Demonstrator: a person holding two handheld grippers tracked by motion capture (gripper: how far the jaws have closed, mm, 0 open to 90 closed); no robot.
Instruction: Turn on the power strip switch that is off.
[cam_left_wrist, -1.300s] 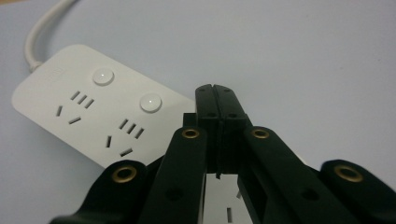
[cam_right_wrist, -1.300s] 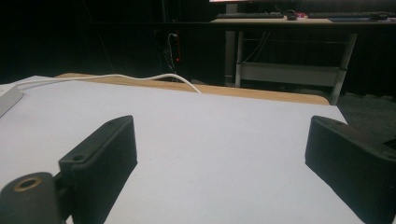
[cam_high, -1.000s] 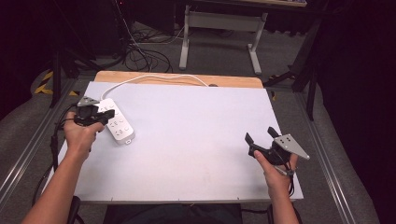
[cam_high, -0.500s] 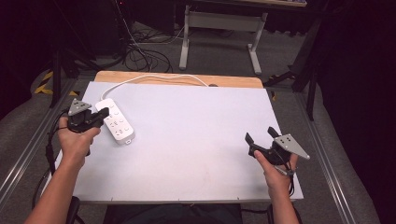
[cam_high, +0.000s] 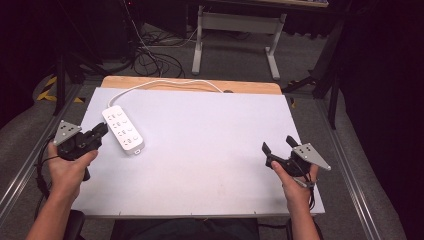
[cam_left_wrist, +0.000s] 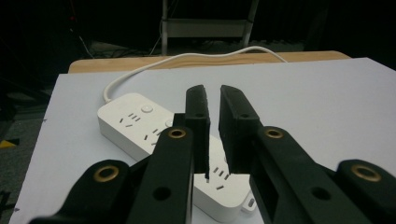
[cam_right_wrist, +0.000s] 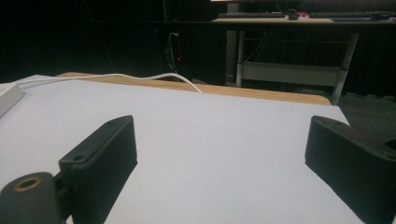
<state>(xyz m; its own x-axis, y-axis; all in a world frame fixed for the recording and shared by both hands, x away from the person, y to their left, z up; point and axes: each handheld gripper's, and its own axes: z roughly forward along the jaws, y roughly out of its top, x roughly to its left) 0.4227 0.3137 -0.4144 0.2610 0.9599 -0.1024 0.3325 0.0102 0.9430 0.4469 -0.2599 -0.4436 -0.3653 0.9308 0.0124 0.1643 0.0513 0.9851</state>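
Note:
A white power strip (cam_high: 123, 129) lies at the left of the white tabletop (cam_high: 210, 145), and its white cable (cam_high: 165, 82) curves off toward the back edge. My left gripper (cam_high: 101, 131) sits just left of the strip, its tips close to the strip's side. In the left gripper view its jaws (cam_left_wrist: 212, 93) stand almost together with nothing between them, above the power strip (cam_left_wrist: 135, 123). My right gripper (cam_high: 278, 145) hovers at the right front of the table, wide open (cam_right_wrist: 224, 135) and holding nothing. The strip's end (cam_right_wrist: 8, 99) shows at far left there.
A wooden strip (cam_high: 250, 87) runs along the table's back edge. Behind it, a metal desk frame (cam_high: 235, 30) and loose cables (cam_high: 150, 55) sit on the floor. Metal rails (cam_high: 20, 175) flank both sides of the table.
My left gripper has drawn back left and toward the person, off the power strip's near-left side. The right gripper has not moved.

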